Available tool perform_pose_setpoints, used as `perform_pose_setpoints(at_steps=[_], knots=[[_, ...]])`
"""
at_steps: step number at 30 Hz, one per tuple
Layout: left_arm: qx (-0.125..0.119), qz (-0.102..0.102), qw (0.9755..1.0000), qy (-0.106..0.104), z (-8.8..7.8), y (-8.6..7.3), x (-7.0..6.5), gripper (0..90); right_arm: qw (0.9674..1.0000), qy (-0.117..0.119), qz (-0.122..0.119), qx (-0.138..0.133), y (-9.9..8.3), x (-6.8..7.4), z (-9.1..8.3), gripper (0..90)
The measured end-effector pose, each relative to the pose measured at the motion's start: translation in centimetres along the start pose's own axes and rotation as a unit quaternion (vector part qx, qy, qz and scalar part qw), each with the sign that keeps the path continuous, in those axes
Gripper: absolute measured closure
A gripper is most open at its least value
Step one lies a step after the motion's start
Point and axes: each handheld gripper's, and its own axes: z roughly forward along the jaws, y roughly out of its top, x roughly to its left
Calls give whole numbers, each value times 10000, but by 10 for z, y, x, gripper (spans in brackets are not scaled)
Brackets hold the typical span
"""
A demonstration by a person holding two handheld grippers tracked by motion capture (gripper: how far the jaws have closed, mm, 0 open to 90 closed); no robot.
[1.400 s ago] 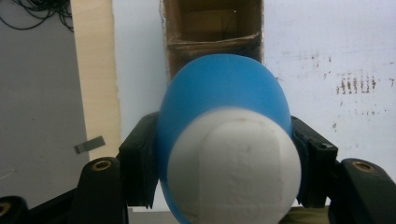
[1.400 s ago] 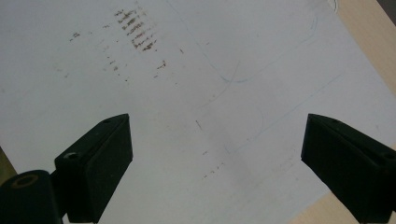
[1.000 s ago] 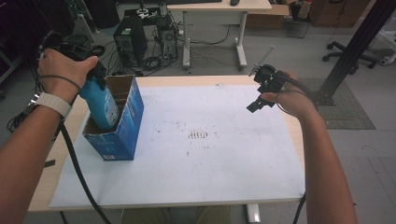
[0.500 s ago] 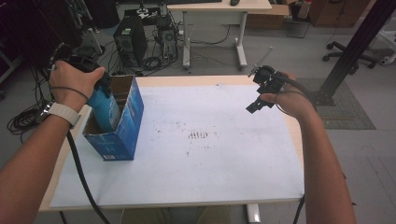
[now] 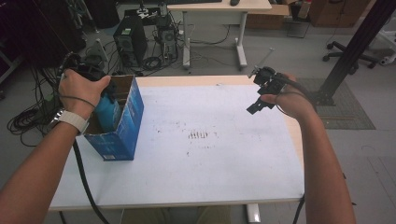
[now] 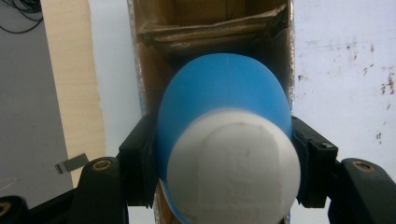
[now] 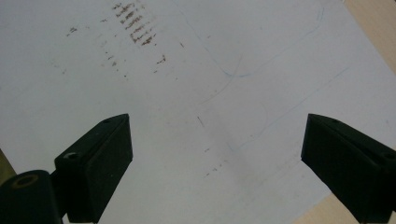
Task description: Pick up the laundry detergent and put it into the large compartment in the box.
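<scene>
**Blue bottle partly down in the open box**

At the table's left edge, the left tool (image 6: 224, 172) is clenched on a blue bottle (image 6: 219, 107) with a white cap (image 6: 233, 168), its pads pressing the bottle's sides. The bottle hangs inside the open top of a blue cardboard box (image 5: 122, 126), its lower part below the rim (the box's brown inner walls and folded flaps show past it). The table (image 5: 210, 168) is white and scuffed, with dark marks near its middle. Over the right side, well apart from the box, the right tool (image 7: 215, 163) hovers released, nothing between its pads.
</scene>
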Motion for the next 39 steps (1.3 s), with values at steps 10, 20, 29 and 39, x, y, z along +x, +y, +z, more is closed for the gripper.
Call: perform_pose_setpoints(at_steps=[10, 20, 29, 39], knots=[[13, 18, 10000, 3, 18, -2, -1, 377, 10000, 11, 26, 33, -3, -1, 2, 90], [-11, 28, 10000, 26, 31, -4, 0, 376, 10000, 17, 39, 57, -3, -1, 3, 90], [-5, 42, 10000, 79, 42, -7, 1, 377, 10000, 27, 36, 75, -1, 0, 5, 90], [44, 58, 9999, 71, 54, -9, 0, 376, 9999, 18, 56, 84, -3, -1, 4, 90]])
